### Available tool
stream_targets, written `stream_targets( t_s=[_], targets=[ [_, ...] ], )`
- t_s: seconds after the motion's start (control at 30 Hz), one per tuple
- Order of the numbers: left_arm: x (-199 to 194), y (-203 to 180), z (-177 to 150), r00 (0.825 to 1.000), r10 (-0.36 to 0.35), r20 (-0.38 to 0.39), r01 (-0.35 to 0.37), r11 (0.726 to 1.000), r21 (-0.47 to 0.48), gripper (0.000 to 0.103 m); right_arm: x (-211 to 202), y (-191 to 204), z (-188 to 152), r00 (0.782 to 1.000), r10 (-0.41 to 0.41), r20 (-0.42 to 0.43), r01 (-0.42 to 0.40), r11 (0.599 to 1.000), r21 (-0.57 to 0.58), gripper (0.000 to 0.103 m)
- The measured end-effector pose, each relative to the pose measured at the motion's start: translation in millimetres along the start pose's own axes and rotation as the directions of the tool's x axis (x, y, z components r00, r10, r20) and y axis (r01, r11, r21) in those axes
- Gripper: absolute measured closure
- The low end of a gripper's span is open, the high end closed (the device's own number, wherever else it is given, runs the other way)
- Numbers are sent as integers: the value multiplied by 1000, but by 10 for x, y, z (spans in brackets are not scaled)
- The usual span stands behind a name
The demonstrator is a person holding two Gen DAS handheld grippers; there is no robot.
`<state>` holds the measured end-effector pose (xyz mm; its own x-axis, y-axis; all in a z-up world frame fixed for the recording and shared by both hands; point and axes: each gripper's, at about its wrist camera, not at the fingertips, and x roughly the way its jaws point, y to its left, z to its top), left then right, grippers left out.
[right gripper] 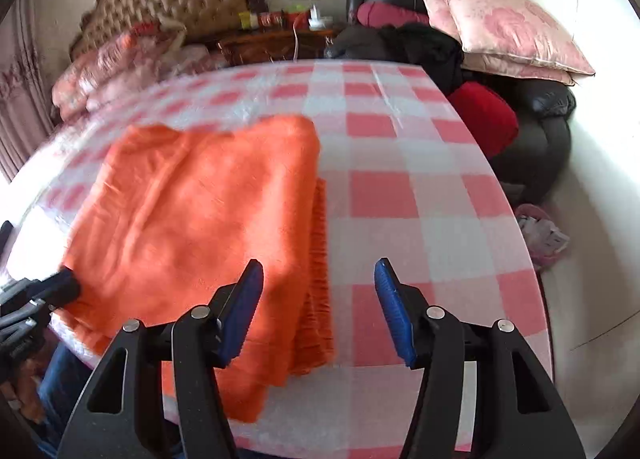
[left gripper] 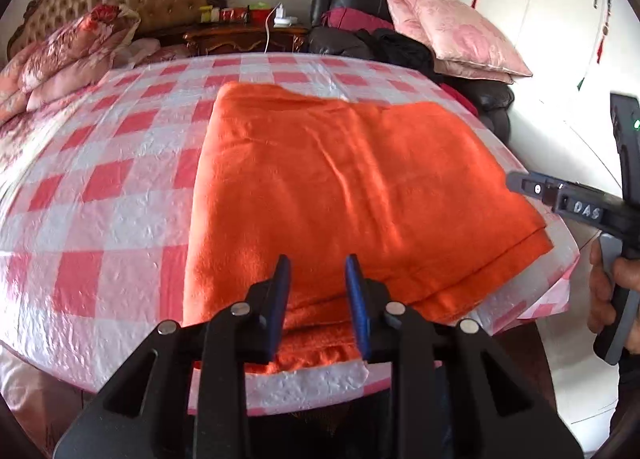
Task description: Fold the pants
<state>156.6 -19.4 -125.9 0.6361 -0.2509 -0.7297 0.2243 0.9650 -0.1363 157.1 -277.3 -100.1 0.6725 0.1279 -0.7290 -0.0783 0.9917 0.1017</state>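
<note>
One tabletop (left gripper: 100,187) under a pink-and-white checked plastic cloth fills both views, and the folded orange fleece pants (left gripper: 340,187) lie flat on it, reaching to its near edge. In the left wrist view the pants run from 12 o'clock down to 6 o'clock, with stacked layers showing at the near edge. The left hand-held gripper (left gripper: 318,291) hangs over that near edge at 6 o'clock, its blue pads a narrow gap apart and pinching nothing, as far as the angle lets me judge. In the right wrist view the right hand-held gripper (right gripper: 318,311) is spread wide at 6 o'clock: its left pad is over the pants' right edge, its right pad over bare cloth, and nothing is gripped.
</note>
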Motion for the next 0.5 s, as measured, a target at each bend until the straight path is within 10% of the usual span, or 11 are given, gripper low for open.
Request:
stream_targets(
  t_s=[0.5],
  targets=[
    [-148,361,-68,992,106,-68,-113,989,-101,67,-17,296,-148,996,-81,-47,79,996,-51,46]
  ],
)
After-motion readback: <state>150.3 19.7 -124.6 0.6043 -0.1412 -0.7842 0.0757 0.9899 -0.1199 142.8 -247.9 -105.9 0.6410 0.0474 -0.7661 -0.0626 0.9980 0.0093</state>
